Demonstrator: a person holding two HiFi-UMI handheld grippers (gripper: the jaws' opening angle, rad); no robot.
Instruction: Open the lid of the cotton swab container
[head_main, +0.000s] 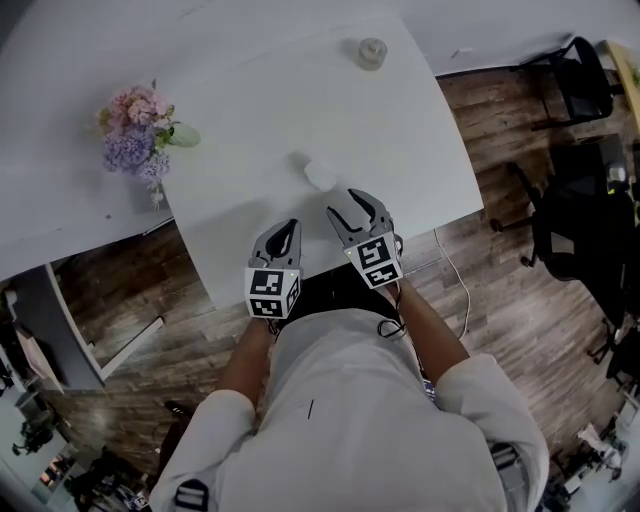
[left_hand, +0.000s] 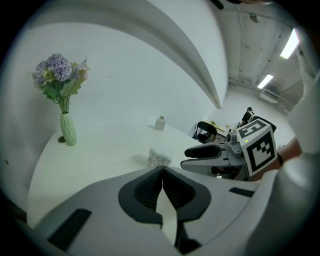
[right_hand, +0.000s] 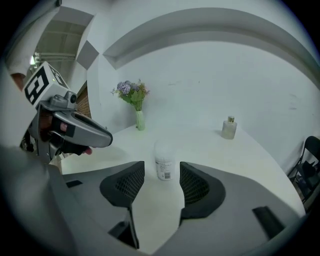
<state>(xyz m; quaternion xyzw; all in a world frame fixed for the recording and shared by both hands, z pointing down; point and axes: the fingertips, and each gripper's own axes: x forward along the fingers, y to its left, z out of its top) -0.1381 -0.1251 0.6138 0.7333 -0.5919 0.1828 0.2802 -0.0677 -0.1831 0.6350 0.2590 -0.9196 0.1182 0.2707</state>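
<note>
Head view looks down; gripper views share container (right_hand: 164, 169).

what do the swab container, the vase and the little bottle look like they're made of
The cotton swab container: likely translucent plastic, frosted white wall with a printed label. The vase: probably glazed ceramic or glass, pale green with a soft sheen. The small bottle: clear glass or plastic, see-through body, metallic-looking cap.

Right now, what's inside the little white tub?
Nothing inside shows. The tub stands upright on the table with its lid on. Its cloudy wall and label hide whatever is in it.
</note>
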